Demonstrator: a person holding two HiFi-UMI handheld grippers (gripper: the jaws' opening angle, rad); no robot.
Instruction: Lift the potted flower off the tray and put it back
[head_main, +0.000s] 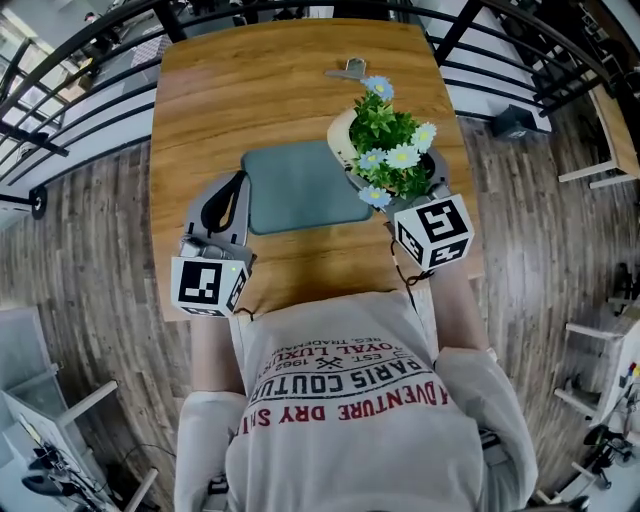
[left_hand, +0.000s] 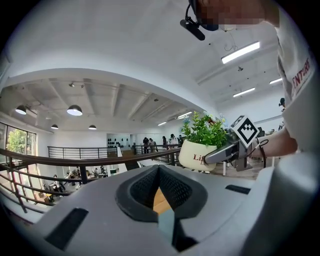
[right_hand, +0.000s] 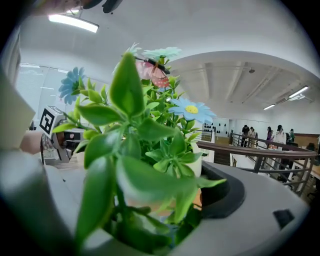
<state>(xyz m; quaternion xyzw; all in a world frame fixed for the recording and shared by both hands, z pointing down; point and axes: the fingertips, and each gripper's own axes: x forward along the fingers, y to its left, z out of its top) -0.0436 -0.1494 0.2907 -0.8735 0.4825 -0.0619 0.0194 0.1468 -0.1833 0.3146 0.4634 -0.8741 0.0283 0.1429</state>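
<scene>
The right hand-held gripper (left_hand: 216, 154) holds the potted flower (head_main: 390, 150) up in the air, by the right edge of the tray (head_main: 300, 185). The left hand-held gripper (head_main: 225, 205) is closed and empty, left of the tray. Lifting looks done. Next, set it down flat on the tray.

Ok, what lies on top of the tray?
The tray looks bare where it shows. Its right edge is covered by the pot and flowers, held in the right claw, so whether the pot touches the tray there cannot be seen.
</scene>
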